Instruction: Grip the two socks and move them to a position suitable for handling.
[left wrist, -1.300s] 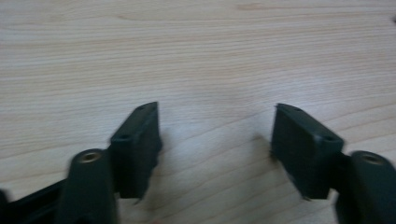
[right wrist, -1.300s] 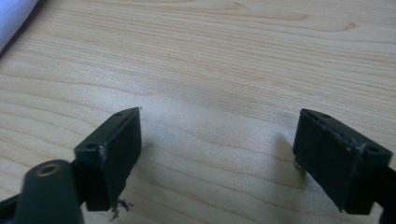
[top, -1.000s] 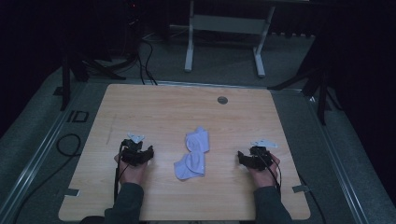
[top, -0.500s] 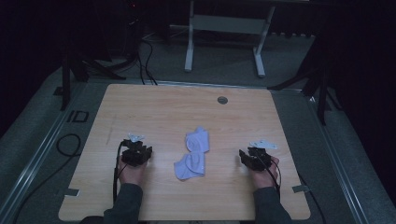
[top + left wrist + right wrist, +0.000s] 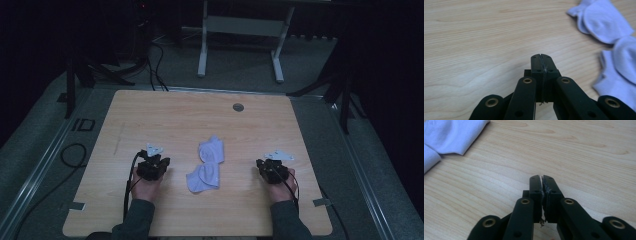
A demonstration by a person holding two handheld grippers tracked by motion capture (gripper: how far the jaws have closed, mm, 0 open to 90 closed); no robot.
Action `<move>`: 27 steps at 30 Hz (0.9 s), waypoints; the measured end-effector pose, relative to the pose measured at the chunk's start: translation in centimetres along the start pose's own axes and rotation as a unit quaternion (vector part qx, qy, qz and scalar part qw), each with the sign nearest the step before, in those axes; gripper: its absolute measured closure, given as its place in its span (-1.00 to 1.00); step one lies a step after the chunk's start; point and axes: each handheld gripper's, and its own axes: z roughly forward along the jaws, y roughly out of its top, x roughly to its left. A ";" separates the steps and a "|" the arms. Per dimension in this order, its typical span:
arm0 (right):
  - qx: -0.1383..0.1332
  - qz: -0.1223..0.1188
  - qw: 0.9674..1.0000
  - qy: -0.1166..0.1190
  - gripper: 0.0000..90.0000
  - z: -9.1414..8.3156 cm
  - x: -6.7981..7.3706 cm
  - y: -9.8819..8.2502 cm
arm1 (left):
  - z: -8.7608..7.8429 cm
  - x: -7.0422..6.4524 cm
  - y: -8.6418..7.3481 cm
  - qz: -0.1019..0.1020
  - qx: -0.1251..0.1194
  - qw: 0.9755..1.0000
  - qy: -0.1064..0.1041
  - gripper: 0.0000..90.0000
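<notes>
Two white socks (image 5: 206,163) lie crumpled in the middle of the wooden table (image 5: 170,115), one partly over the other. My left gripper (image 5: 153,162) rests on the table to their left, jaws pressed together on nothing. In the left gripper view the socks (image 5: 609,32) lie off to the right of the shut left gripper (image 5: 541,57). My right gripper (image 5: 269,166) sits to the right of the socks, also shut and empty. The right gripper view shows a sock edge (image 5: 451,135) at the upper left, well apart from the right gripper (image 5: 542,178).
A small round grommet (image 5: 238,107) is set in the table near its far edge. Beyond the table stands a white metal frame (image 5: 240,30) on grey floor. Black cables (image 5: 75,155) lie on the floor at the left. Tape tabs (image 5: 320,202) mark the near corners.
Both hands have drawn slightly back toward the near edge of the table. The socks have not moved.
</notes>
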 end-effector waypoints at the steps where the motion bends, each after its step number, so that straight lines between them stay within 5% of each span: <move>1: -0.003 -0.004 1.000 -0.004 0.99 0.0 0.1 0.0 | -0.1 -0.5 0.0 0.005 -0.003 1.000 -0.009 0.99; 14: -0.014 -0.027 0.999 -0.010 0.99 -0.2 0.7 0.2 | -0.1 -3.6 -0.5 0.052 0.005 0.997 -0.048 0.99; 27: -0.019 -0.052 0.998 0.028 0.98 -0.3 2.7 0.8 | 0.7 -4.9 -1.1 0.068 0.016 0.996 -0.062 0.99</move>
